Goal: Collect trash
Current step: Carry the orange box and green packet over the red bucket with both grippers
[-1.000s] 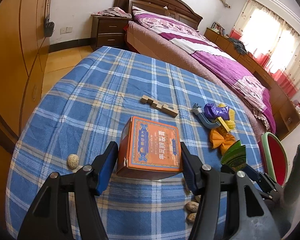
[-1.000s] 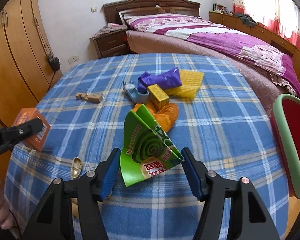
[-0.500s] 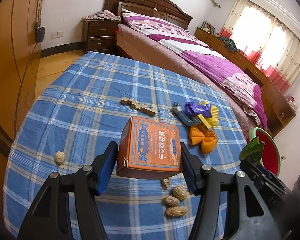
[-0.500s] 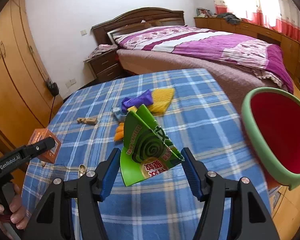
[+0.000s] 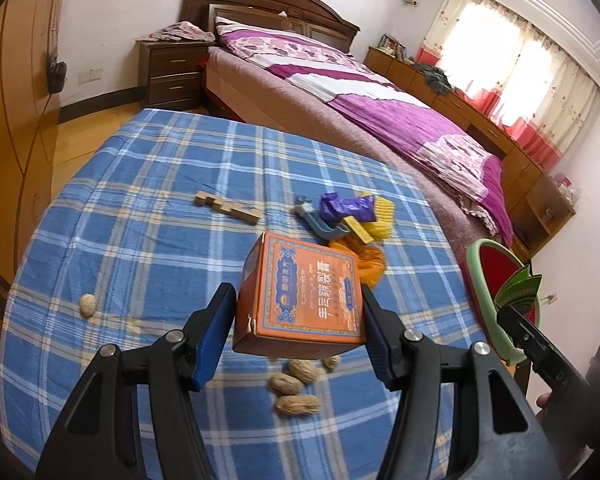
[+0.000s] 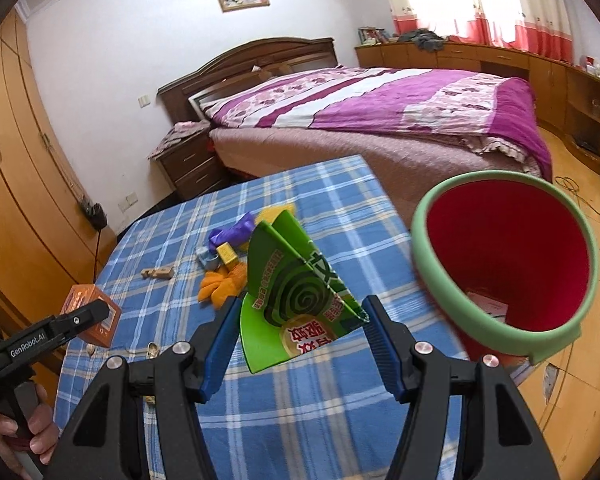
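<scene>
Grippers held trash above the table [image 5: 148, 248]. Left gripper [image 5: 299, 325] clamped an orange box [image 5: 300, 300]. Right gripper [image 6: 301, 334] pinched a green carton [image 6: 296, 292], left of the bin [image 6: 432, 276].

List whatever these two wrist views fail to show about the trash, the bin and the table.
- Red bin with green rim: its bottom is mostly out of sight in the right wrist view; only a pale scrap shows inside. In the left wrist view the frame's right side shows just a sliver.
- Orange cardboard box: it covers part of the peanuts in the left wrist view.
- Flattened green carton: it hides the blue plaid tablecloth behind it.
</scene>
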Motion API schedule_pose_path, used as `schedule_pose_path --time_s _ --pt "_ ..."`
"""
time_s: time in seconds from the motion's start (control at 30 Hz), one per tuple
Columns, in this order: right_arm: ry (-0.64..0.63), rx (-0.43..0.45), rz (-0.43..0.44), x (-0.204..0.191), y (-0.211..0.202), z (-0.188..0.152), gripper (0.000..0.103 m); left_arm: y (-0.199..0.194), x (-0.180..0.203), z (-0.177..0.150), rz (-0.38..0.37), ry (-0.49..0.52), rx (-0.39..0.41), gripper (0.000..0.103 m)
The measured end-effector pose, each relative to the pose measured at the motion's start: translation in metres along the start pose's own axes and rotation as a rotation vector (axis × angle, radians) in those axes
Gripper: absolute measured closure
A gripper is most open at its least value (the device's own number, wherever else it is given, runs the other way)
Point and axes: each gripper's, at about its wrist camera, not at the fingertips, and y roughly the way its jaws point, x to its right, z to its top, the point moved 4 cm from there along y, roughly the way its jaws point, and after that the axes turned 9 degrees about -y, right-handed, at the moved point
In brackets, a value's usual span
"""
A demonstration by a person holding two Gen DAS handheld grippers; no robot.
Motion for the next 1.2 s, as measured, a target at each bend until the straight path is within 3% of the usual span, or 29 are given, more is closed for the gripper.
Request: schedule_pose_path --time_s 0.6,1.2 --pt "0.121 0.075 -0.116 0.081 -0.033 0.007 0.039 0.009 0.053 -0.014 -0.074 0.076 -0.064 0.042" --pt "0.229 0.082 -0.204 0.164 -0.044 -0.004 0.038 0.042 0.152 -0.035 -0.174 0.243 -0.119 0.042"
